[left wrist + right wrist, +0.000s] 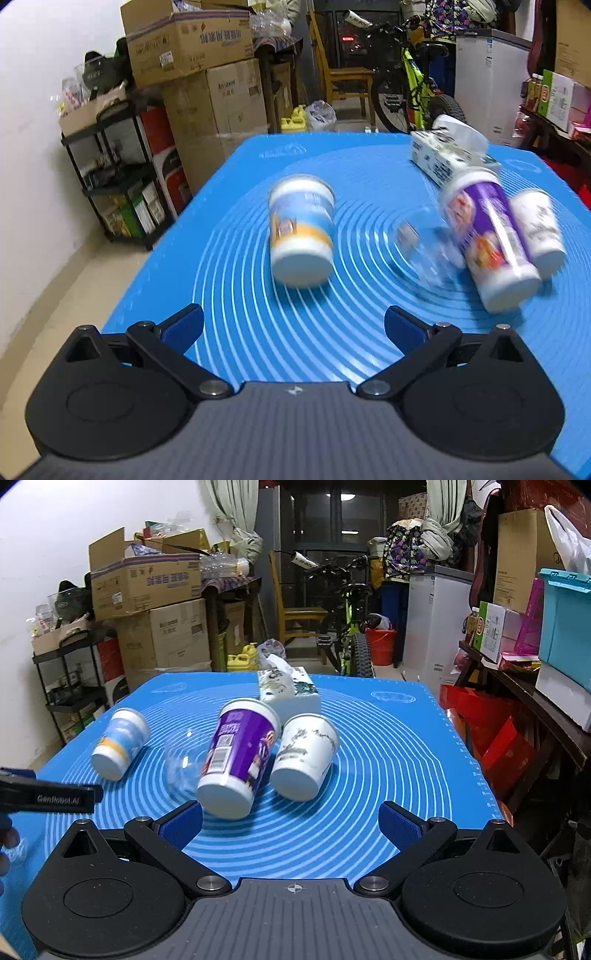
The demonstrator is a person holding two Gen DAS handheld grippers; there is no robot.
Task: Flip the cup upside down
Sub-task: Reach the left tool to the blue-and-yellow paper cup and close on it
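Note:
Three paper cups stand upright on the blue mat [332,350] [388,760]: a blue-and-orange cup [301,230] [120,744], a tall purple cup [487,240] [236,762] and a white cup with ink drawing [539,230] [304,757]. A clear glass [424,251] [181,768], blurred, stands between the blue and purple cups. My left gripper [293,326] is open and empty, short of the blue cup. My right gripper [290,823] is open and empty, just short of the purple and white cups. The left gripper's side shows at the left edge of the right wrist view [48,797].
A tissue box [450,155] [288,686] lies at the mat's far side behind the cups. Beyond the table are stacked cardboard boxes [195,55], a black shelf [122,177], a bicycle [410,88] and a cluttered sideboard [535,672] at the right.

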